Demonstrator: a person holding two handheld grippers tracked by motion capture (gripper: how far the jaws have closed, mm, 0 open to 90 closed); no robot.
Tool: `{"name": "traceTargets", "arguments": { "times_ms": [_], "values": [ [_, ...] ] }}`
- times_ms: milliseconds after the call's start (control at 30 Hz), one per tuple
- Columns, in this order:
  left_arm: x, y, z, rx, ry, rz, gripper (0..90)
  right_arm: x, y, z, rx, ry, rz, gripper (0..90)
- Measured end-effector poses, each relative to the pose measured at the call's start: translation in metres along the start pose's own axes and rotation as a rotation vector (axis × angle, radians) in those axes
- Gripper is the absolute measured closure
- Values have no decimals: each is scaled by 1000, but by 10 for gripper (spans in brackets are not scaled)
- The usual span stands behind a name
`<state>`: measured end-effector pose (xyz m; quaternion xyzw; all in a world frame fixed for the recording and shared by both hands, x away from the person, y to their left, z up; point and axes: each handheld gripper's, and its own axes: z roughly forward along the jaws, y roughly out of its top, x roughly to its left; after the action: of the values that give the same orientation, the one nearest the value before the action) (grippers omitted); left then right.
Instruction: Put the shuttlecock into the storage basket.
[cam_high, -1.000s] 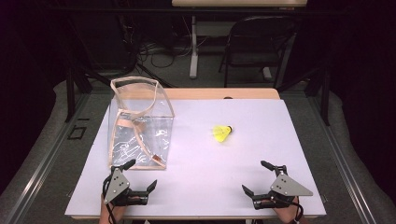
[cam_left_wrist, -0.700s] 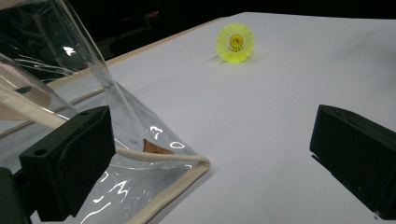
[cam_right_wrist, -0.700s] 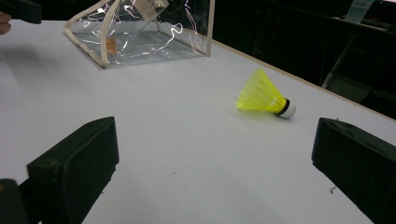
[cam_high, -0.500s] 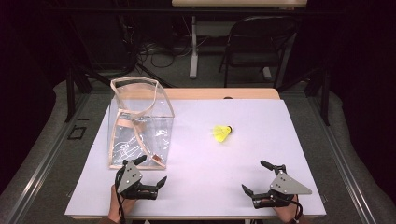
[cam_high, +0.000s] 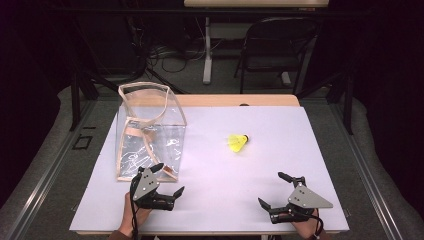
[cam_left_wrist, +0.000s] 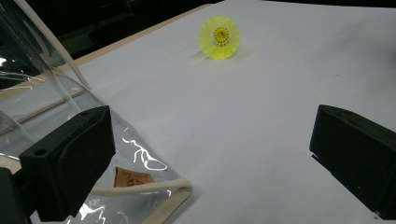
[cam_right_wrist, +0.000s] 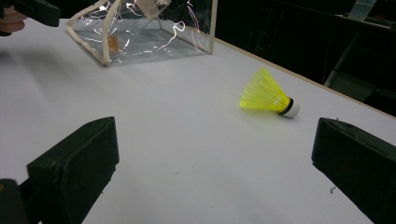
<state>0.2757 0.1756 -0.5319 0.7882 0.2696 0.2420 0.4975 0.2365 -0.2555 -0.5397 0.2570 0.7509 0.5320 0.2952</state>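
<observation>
A white table (cam_high: 280, 130) is seen from the high view, with a strip of bare wood along its far edge; dark floor, cables and a black chair (cam_high: 272, 45) are seen beyond it.

A clear plastic bag (cam_high: 150, 132) with tan trim is stood upright on the left half of the table, its mouth open at the top; in the left gripper view its near bottom corner (cam_left_wrist: 154, 196) is shown close up, with an orange label and a pale cord inside, details too small to be read from above; in the right gripper view the bag (cam_right_wrist: 140, 32) is seen from its low side, glare across its wall.

The left gripper (cam_high: 167, 180) is held at the near left edge, just beside the bag's near right corner; its jaws are spread wide, with nothing between them; in its own view one jaw is overlapped with the bag's corner, though contact cannot be told.

The right gripper (cam_high: 277, 189) is held at the near right edge, well apart from the bag; its jaws are likewise spread wide and empty.

A yellow shuttlecock (cam_high: 238, 142) is laid on its side near the table's middle, apart from both grippers; from the left gripper view its open skirt (cam_left_wrist: 219, 37) is faced end-on; from the right gripper view its white cork tip and black band (cam_right_wrist: 268, 95) are shown in profile.
</observation>
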Motion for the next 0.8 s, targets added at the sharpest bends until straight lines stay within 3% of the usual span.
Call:
{"name": "traceTargets", "arguments": {
  "times_ms": [800],
  "values": [
    [-3, 20, 30, 44, -76, 25, 0, 0, -1, -1, 11, 6, 5, 3]
  ]
}}
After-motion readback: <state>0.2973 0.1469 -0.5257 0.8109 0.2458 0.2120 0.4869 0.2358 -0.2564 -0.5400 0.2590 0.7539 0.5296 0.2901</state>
